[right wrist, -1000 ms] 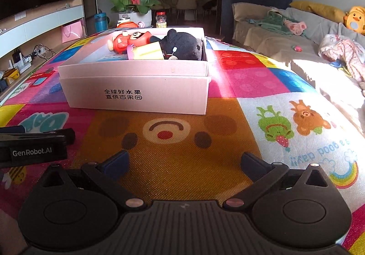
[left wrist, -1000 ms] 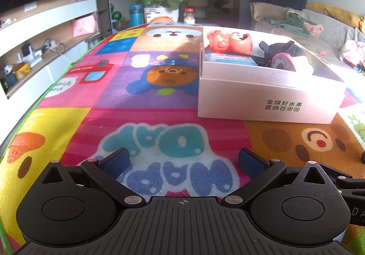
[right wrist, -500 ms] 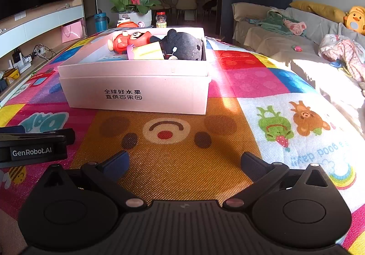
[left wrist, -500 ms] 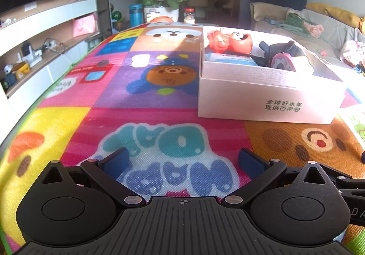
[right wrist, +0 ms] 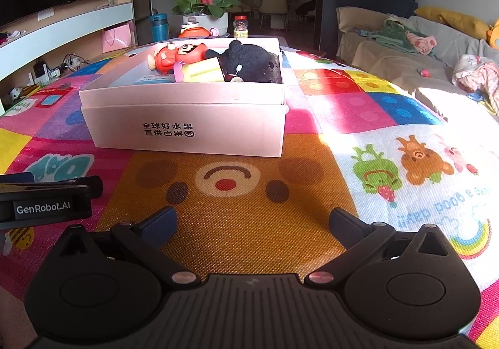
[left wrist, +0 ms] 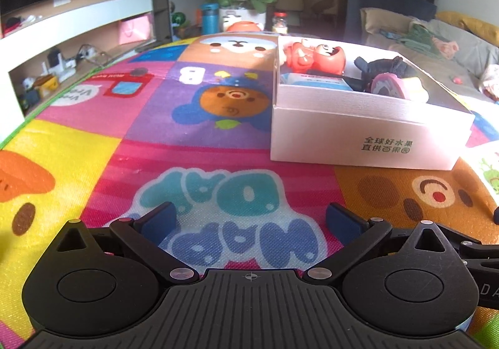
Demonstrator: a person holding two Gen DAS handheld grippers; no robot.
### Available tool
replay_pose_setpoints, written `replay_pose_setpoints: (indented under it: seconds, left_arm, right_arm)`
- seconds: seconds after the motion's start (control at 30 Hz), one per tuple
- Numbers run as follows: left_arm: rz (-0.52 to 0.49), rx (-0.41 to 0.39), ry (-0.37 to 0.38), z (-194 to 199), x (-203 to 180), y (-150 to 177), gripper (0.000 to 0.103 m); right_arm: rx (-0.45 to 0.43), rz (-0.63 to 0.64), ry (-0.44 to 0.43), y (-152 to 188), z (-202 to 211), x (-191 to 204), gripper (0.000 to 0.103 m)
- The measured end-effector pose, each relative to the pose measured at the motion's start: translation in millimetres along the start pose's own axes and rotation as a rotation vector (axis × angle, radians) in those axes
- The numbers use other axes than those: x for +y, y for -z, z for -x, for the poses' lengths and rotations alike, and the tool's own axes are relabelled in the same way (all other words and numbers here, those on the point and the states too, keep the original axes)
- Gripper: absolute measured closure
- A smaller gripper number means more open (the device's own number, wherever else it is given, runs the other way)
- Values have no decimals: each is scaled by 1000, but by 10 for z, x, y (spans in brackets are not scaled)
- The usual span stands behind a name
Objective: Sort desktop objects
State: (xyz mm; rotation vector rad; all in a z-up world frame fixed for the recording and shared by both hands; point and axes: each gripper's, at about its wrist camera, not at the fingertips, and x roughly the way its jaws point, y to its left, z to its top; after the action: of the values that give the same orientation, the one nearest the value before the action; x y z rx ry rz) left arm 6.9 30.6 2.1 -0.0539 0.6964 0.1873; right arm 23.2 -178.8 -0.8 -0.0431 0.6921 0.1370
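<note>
Cartoon mat [left wrist: 199, 118] under filled box [right wrist: 187, 127], both grippers agape, empty.

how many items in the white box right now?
4 visible: red doll at the far left, black plush far right, yellow-pink tube mid-front, flat blue-white pack underneath. More may be hidden below.

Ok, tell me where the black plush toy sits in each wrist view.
Left wrist: the black plush toy is upper right, in the far right part of the white box.
Right wrist: the black plush toy is upper centre, in the box's right end.
Shared landmark: the red doll beside it.
</note>
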Motion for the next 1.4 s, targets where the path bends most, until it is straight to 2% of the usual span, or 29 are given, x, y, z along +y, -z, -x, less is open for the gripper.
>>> replay_pose_setpoints:
  seconds: [0.13, 1.4]
  left_arm:
    - [10, 0, -1, 44, 33, 29, 0]
    - [10, 1, -2, 38, 40, 2, 0]
  right_arm:
    - [-1, 10, -4, 30, 31, 88, 0]
    - [0, 5, -7, 26, 27, 77, 0]
